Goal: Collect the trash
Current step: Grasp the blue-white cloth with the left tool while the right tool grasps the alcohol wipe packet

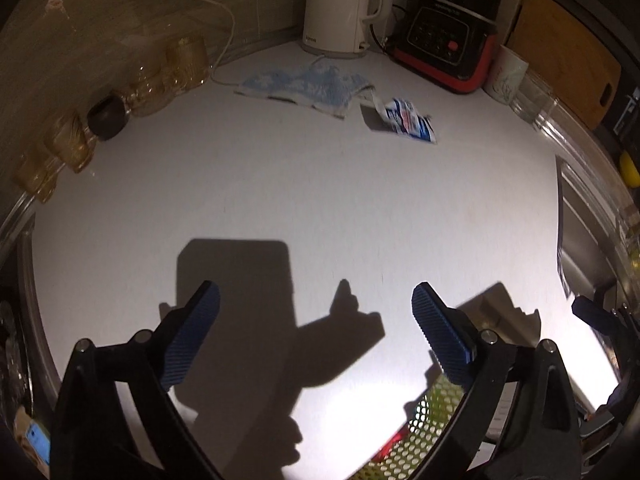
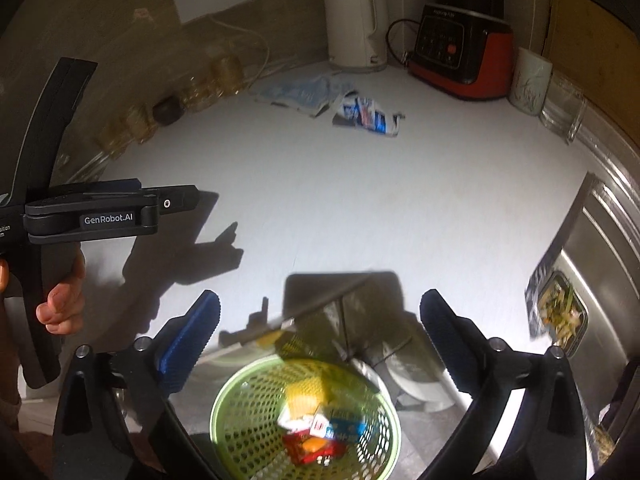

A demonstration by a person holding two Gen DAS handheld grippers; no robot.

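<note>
- Amber glasses (image 1: 64, 148), several, in a row along the wall at the far left of the white counter (image 1: 280, 184); a dark round object (image 1: 107, 117) sits among them
- Left gripper (image 1: 316, 336): jaws spread wide over bare counter, nothing between the blue pads; in the right wrist view it appears side-on at the left edge, held by a hand (image 2: 62, 300)
- Blue-and-white crumpled cloth or tissue (image 1: 304, 87), flat on the counter near the back wall, in front of the kettle
- White kettle (image 1: 340, 8), upright against the back wall
- Crumpled blue, white and red wrapper (image 1: 408, 120), trash, lying on the counter just right of the cloth, its edge touching it
- Green perforated basket (image 2: 248, 392), below the counter's front edge, holding red, blue, white and yellow packaging
- Right gripper (image 2: 320, 344): jaws wide apart above the basket, gripping nothing
- Black-and-red blender base (image 1: 448, 52), right of the kettle
- White mug (image 1: 506, 76) and clear glass (image 2: 562, 108), far right
- Steel sink (image 2: 600, 248), at the right edge; food scraps lie in it
</note>
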